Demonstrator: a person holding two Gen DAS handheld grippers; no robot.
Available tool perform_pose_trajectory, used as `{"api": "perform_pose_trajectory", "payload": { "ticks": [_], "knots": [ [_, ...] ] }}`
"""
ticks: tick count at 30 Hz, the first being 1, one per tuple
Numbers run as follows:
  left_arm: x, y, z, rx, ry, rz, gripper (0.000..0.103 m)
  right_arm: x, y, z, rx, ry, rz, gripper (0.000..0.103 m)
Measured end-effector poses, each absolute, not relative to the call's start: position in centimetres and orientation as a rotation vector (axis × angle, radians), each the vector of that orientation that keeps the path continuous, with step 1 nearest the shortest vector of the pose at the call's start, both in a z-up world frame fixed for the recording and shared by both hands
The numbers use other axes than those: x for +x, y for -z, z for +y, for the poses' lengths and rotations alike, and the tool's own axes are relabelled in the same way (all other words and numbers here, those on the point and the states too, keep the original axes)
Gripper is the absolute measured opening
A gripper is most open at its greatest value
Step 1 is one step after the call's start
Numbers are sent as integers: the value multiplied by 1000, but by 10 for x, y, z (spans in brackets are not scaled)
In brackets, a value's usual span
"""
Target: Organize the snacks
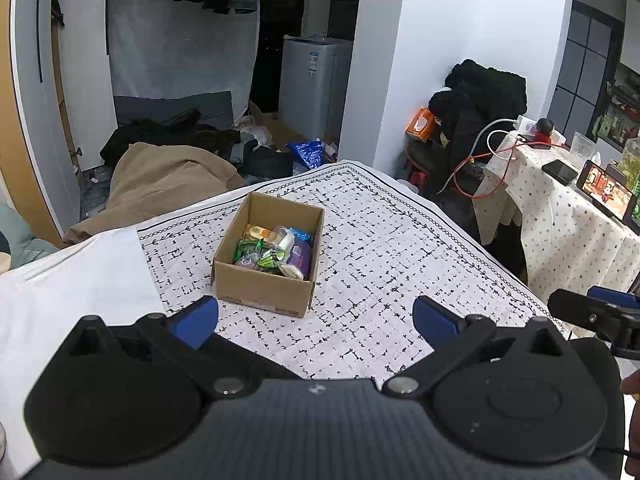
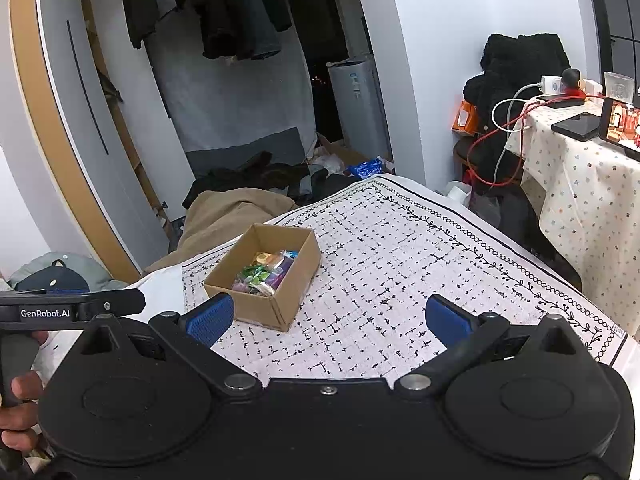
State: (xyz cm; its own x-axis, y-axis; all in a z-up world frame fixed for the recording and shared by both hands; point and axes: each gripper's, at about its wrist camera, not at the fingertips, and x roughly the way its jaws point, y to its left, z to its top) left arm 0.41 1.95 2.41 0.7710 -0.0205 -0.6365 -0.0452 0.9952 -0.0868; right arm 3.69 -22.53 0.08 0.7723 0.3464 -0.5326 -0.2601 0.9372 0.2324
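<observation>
A table (image 1: 400,240) draped in a white cloth with black dashes and a leafy border fills the scene. On it, toward its far left part, sits an open cardboard box (image 1: 264,292). Inside the box lie the snacks (image 1: 276,250), a jumble of green, purple, orange and blue packets. The left tongs (image 1: 316,320) and right tongs (image 2: 330,318) hover above the near edge, both released with blue fingers spread wide, grasping nothing.

A lived-in home: hanging clothes (image 2: 224,12), washing machine (image 1: 316,80) (in the alcove), and cloth-covered side table (image 1: 568,216).
</observation>
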Motion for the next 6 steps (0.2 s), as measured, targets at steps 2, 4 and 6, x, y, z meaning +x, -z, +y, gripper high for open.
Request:
{"api": "perform_pose_trajectory", "payload": {
  "ticks": [2, 4, 6],
  "knots": [
    [4, -24, 20, -101, -13, 691, 103, 38, 0, -225, 148, -330, 606, 103],
    [4, -24, 19, -100, -14, 690, 103, 39, 3, -225, 154, -333, 609, 103],
    [5, -24, 20, -101, -15, 690, 103, 39, 4, -224, 154, -334, 611, 103]
  ]
}}
